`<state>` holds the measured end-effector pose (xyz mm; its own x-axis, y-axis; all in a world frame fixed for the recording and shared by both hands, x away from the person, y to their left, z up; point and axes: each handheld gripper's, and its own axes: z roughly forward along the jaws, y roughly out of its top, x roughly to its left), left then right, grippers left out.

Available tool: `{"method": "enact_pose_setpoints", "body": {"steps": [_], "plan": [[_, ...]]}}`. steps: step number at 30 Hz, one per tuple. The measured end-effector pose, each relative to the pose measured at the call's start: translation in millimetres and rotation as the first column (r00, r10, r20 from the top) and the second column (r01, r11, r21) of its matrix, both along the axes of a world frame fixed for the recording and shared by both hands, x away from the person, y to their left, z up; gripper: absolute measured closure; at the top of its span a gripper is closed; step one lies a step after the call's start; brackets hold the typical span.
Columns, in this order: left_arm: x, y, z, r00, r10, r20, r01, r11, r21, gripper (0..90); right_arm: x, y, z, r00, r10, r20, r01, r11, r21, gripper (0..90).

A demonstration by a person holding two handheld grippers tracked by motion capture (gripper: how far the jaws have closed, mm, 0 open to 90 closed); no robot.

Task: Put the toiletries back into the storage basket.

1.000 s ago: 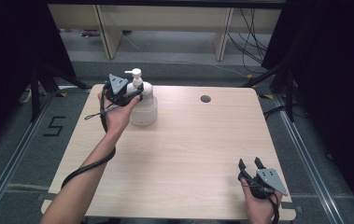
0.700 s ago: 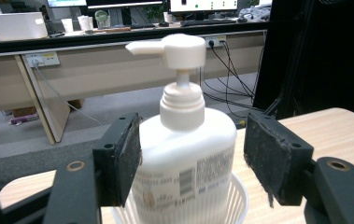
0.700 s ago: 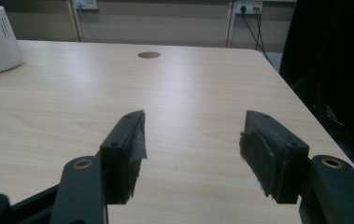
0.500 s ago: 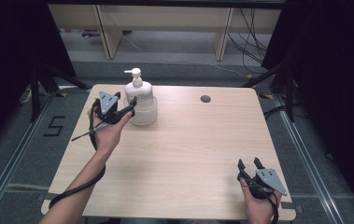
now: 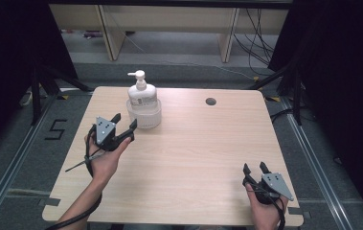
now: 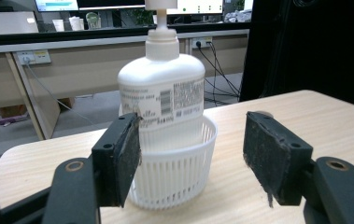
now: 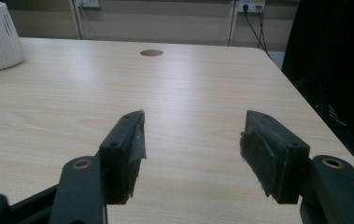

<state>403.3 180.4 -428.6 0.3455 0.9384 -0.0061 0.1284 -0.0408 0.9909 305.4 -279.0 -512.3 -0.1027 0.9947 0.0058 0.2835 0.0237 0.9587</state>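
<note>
Spread wide, my left gripper (image 5: 124, 122) points at the pump bottle (image 5: 141, 93), which stands upright inside a small white slotted basket (image 5: 144, 117) near the far edge of the wooden table (image 5: 193, 158); the jaws sit just short of the basket, gripping nothing. My right gripper (image 5: 255, 168) rests low at the table's near right corner, jaws also parted, well apart from the bottle.

One pump bottle (image 5: 142, 92), one white basket (image 5: 144, 116) – two grippers, one table (image 5: 193, 158)
</note>
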Motion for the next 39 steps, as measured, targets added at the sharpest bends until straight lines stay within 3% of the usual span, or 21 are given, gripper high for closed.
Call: {"method": "enact_pose_setpoints", "body": {"steps": [1, 4, 10, 12, 13, 15, 17, 22, 26, 28, 29, 30, 35, 39], "plan": [[-4.1, 1.5, -3.8, 1.0, -0.001, 0.0, 0.001, 1.0, 0.005, 35.9, 0.4, 0.0, -0.4, 0.9999, 0.01, 0.004, -0.01, 1.0, 0.014, 39.8], [-14.8, 6.2, -14.7, 1.0, -0.006, -0.006, 0.006, 0.9999, 0.01, 35.8, 0.3, -1.7, -0.1, 0.9998, -0.008, 0.019, 0.008, 1.0, -0.005, 39.8], [-33.6, 17.4, -40.5, 0.9999, -0.004, -0.014, 0.005, 0.9997, 0.025, 35.8, 0.9, -0.4, -0.4, 0.9999, 0.004, 0.012, -0.004, 1.0, 0.014, 39.7], [-42.9, 22.4, -54.2, 0.9996, 0.007, -0.026, -0.006, 0.9993, 0.037, 36.1, 1.3, -1.0, -0.5, 0.9998, 0.003, 0.019, -0.002, 1.0, -0.006, 39.7], [-45.8, 23.0, -58.1, 0.9997, 0.01, -0.024, -0.009, 0.9992, 0.04, 36.1, 0.6, 0.4, -0.7, 1.0, -0.005, 0.009, 0.005, 1.0, 0.016, 39.7], [-52.3, 24.9, -68.4, 0.9996, 0.024, -0.015, -0.024, 0.999, 0.037, 36.3, 1.1, 0.3, -1.0, 0.9999, 0.012, 0.011, -0.012, 1.0, 0.01, 39.7], [-58.3, 27.5, -77.1, 0.9988, 0.034, -0.036, -0.033, 0.9991, 0.028, 36.3, 1.6, 1.0, -1.7, 0.9999, 0.007, 0.015, -0.007, 1.0, 0.009, 39.7], [-62.9, 32.0, -84.9, 0.9974, 0.06, -0.04, -0.06, 0.9982, 0.009, 36.3, 1.9, 1.4, -2.2, 0.9998, 0.009, 0.017, -0.009, 1.0, -0.012, 39.7], [-62.7, 32.2, -91.3, 0.9955, 0.079, -0.051, -0.079, 0.9968, 0.008, 36.5, 0.2, 2.3, -1.4, 0.9999, 0.011, -0.001, -0.011, 1.0, 0.003, 39.6], [-62.1, 33.4, -93.2, 0.9941, 0.088, -0.064, -0.087, 0.9961, 0.011, 36.5, 1.0, 1.6, -1.9, 0.9998, 0.02, 0.009, -0.02, 1.0, -0.009, 39.5], [-60.8, 34.5, -94.3, 0.9946, 0.085, -0.059, -0.083, 0.9962, 0.025, 36.5, -0.5, 3.2, -1.3, 0.9999, 0.015, -0.005, -0.015, 1.0, 0.009, 39.5], [-60.2, 35.2, -95.1, 0.994, 0.087, -0.067, -0.086, 0.996, 0.025, 36.5, 0.9, 4.1, -2.6, 0.9997, 0.017, 0.018, -0.018, 1.0, 0.017, 39.5], [-60.2, 35.5, -95.2, 0.9945, 0.09, -0.054, -0.088, 0.9956, 0.03, 36.8, 0.4, 4.4, -2.4, 0.9997, 0.022, 0.013, -0.022, 1.0, 0.02, 39.3], [-59.8, 33.5, -95.3, 0.995, 0.086, -0.05, -0.084, 0.9954, 0.046, 36.8, 0.6, 3.4, -2.2, 0.9997, 0.02, 0.012, -0.02, 1.0, 0.0, 39.1]]}}
